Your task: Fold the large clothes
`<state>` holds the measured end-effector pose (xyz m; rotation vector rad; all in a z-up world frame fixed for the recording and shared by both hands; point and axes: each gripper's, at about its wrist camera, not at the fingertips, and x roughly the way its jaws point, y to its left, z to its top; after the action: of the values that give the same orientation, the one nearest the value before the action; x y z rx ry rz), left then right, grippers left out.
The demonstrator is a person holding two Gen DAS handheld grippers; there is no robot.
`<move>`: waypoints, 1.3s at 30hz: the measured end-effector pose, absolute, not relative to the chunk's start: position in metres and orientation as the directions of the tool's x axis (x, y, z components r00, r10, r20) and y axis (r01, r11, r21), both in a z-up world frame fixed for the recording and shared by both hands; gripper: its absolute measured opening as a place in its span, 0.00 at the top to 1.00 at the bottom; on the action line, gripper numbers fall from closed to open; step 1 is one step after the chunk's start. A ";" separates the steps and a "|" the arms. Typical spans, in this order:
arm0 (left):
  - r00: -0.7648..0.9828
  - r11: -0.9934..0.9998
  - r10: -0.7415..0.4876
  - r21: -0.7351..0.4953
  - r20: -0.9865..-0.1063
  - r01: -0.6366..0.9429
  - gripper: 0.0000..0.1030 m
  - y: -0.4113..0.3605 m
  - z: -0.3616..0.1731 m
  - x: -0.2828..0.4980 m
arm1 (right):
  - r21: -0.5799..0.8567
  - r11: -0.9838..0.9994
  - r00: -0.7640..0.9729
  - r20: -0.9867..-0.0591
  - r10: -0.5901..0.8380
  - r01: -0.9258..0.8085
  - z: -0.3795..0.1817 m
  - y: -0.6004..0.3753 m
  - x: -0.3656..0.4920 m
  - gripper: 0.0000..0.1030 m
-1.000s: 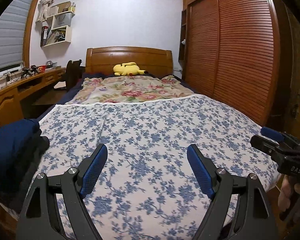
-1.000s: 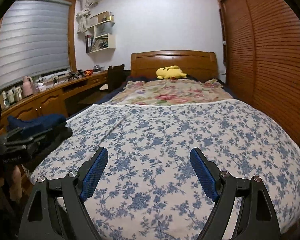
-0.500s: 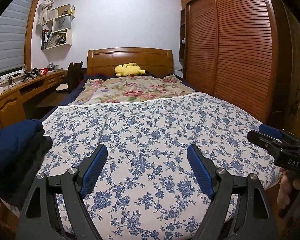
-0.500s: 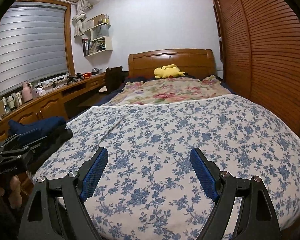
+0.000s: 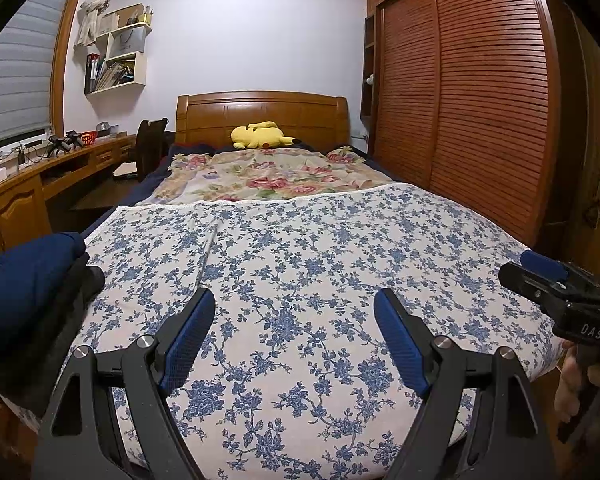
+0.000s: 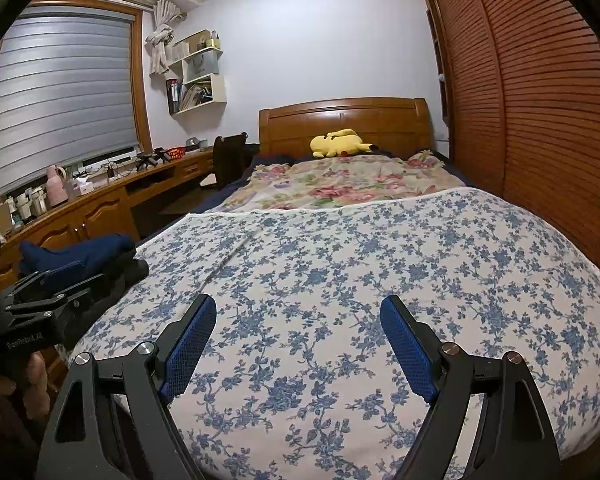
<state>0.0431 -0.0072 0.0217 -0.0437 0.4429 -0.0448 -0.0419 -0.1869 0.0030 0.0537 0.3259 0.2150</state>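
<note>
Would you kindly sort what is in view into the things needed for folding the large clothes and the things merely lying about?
For the job:
- pile of dark clothes
- blue-flowered sheet
- left hand-held gripper, open
- right hand-held gripper, open

Lying about:
- yellow plush toy
- rose-patterned quilt
- desk
- wall shelf

We face a pale lilac wall (image 5: 256,40) behind a wooden headboard (image 5: 262,114). Along our right runs a louvred reddish-brown wardrobe (image 5: 488,92). On our left a window with a lowered grey blind (image 6: 64,96) sits above a long wooden worktop (image 6: 100,200), with white wall shelves (image 6: 200,72) in the corner and a dark chair (image 6: 228,158) beside the bed (image 5: 340,248).
</note>
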 end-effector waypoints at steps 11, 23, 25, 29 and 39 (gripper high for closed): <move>0.903 0.998 -0.052 -0.053 -0.427 0.032 0.20 -0.007 0.022 0.043 | 0.081 0.975 0.924 -0.311 0.223 -0.208 0.003 -0.190 -0.042 0.17; 0.904 0.998 -0.054 -0.052 -0.423 0.036 0.20 -0.008 0.023 0.043 | 0.079 0.974 0.925 -0.306 0.227 -0.213 0.003 -0.193 -0.042 0.17; 0.905 0.998 -0.052 -0.049 -0.423 0.035 0.20 -0.008 0.023 0.043 | 0.076 0.974 0.925 -0.304 0.225 -0.212 0.003 -0.194 -0.041 0.17; 0.904 0.998 -0.052 -0.050 -0.423 0.035 0.20 -0.008 0.023 0.043 | 0.076 0.974 0.925 -0.304 0.227 -0.214 0.003 -0.194 -0.041 0.17; 0.905 0.998 -0.054 -0.051 -0.422 0.036 0.20 -0.007 0.023 0.043 | 0.076 0.973 0.925 -0.302 0.232 -0.219 0.002 -0.196 -0.040 0.17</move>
<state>0.0428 -0.0075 0.0225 -0.0422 0.4369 -0.0461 -0.0403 -0.1956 0.0023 0.0408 0.3145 0.2316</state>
